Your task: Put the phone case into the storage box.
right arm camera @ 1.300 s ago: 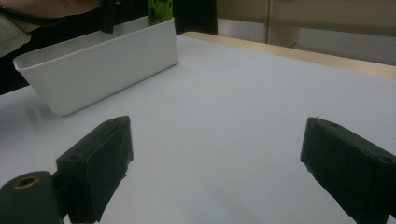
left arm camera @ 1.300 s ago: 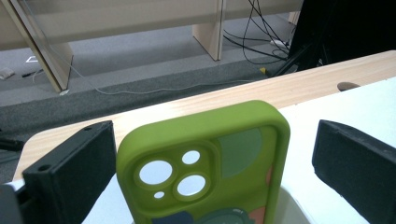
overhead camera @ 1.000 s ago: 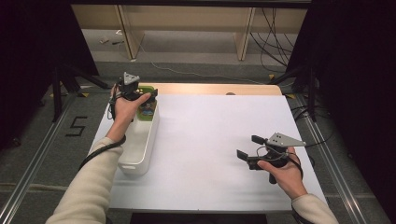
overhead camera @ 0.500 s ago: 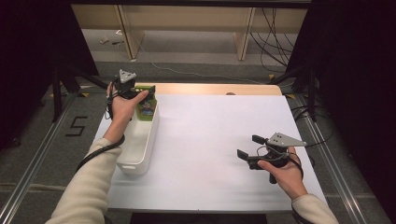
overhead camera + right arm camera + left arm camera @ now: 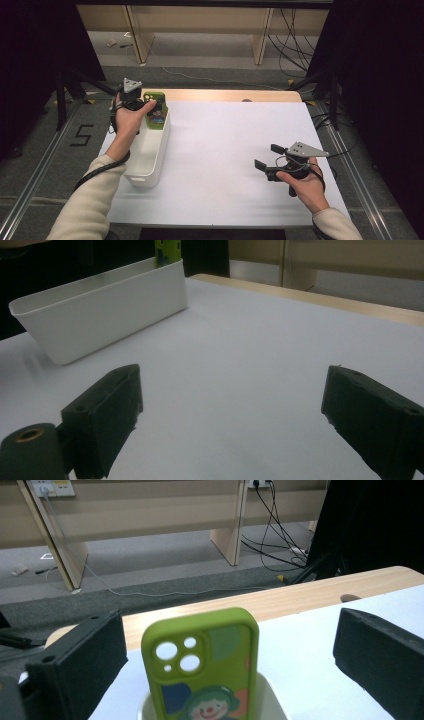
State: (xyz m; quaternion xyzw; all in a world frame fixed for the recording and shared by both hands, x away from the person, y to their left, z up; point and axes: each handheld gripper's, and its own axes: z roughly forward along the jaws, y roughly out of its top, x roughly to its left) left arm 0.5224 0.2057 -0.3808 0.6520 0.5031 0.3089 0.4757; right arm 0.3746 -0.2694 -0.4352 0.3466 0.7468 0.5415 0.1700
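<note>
Two jaws of my left gripper (image 5: 220, 645) stand wide apart on either side of the green phone case (image 5: 202, 665), gripping nothing; the case stands upright, long axis vertical, in the far end of the white bin (image 5: 150, 160). My right gripper (image 5: 268, 161), also open and empty, rests well apart over the white table (image 5: 225, 145), jaws level.
</note>
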